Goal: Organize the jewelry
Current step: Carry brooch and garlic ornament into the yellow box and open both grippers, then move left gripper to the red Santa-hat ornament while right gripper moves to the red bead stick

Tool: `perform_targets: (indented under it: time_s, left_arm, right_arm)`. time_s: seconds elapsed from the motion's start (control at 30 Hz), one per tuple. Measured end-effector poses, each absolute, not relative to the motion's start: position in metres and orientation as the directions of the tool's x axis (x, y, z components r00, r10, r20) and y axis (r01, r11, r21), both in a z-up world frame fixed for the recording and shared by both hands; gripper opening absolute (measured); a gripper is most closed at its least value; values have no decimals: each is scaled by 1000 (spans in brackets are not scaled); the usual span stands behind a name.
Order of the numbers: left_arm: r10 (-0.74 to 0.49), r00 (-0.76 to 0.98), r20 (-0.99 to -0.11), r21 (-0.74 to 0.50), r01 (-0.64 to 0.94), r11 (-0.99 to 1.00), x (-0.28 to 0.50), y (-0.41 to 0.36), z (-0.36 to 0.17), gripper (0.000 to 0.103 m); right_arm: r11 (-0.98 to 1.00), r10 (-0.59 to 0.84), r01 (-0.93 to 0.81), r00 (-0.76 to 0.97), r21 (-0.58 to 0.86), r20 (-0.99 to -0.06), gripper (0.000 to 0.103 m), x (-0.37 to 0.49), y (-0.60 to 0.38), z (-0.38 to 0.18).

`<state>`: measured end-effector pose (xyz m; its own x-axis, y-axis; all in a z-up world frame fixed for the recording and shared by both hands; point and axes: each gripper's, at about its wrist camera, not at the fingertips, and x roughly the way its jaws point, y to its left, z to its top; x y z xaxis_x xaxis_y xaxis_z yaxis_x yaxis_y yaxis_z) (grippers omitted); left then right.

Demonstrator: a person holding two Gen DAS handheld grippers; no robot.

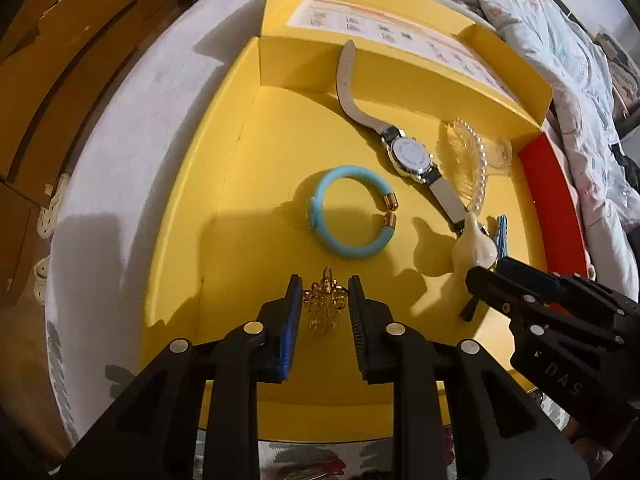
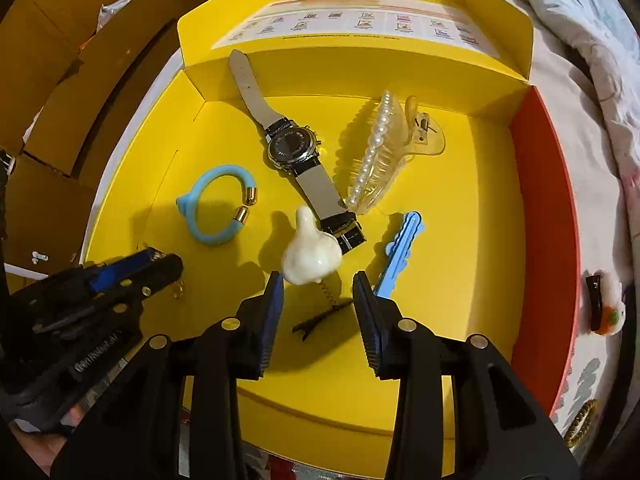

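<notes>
A yellow open box [image 1: 224,184] holds the jewelry; it also shows in the right wrist view [image 2: 460,248]. My left gripper [image 1: 325,296] is open, its fingers on either side of a gold filigree ornament [image 1: 324,308] on the box floor, not gripping it. My right gripper [image 2: 318,292] is open above a small dark clip [image 2: 316,320] on a thin chain, just behind a cream shell-shaped piece [image 2: 310,254]. Also in the box lie a light blue bangle [image 1: 348,216], a wristwatch [image 2: 294,148], a pearl-trimmed clear hair claw [image 2: 384,152] and a blue hair clip [image 2: 400,248].
The box's raised lid [image 2: 360,20] carries a printed sheet; its right wall [image 2: 552,216] is red. The box rests on a patterned bedspread [image 1: 120,160]. Brown cartons [image 1: 48,80] stand to the left. A dark clip with a fuzzy ornament [image 2: 604,304] and a gold hair tie [image 2: 580,422] lie outside on the right.
</notes>
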<state>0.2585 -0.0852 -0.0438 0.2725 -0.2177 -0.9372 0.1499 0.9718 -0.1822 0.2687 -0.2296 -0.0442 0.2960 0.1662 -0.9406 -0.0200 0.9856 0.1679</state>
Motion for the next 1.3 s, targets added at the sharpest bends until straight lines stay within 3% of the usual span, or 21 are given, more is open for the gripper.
perform_targets:
  time_s: [0.03, 0.1, 0.13, 0.33, 0.6, 0.8, 1.3]
  left_arm:
    - [-220, 277, -935, -185, 148, 972, 257, -83, -42, 28]
    - [-224, 291, -930, -190, 140, 972, 256, -83, -38, 49]
    - [-222, 301, -927, -187, 140, 972, 254, -81, -35, 51]
    - [-237, 346, -908, -191, 161, 968, 236, -69, -12, 51]
    - [-216, 373, -902, -154, 189, 970, 185, -52, 2, 64]
    - [-193, 345, -919, -133, 189, 973, 150, -43, -1, 64]
    - [-120, 246, -962, -73, 190, 979, 122, -48, -47, 67]
  right_arm:
    - [988, 149, -16, 302, 151, -942, 43, 267, -230, -42]
    - [991, 132, -13, 307, 134, -943, 50, 264, -230, -39]
    - [991, 128, -12, 317, 131, -940, 52, 261, -231, -35]
    - [990, 142, -42, 360, 136, -922, 59, 232, -228, -4]
    - [988, 150, -90, 346, 126, -926, 65, 180, -215, 17]
    - [991, 112, -100, 309, 85, -945, 65, 139, -205, 8]
    - [990, 120, -91, 207, 104, -971, 65, 140, -190, -40]
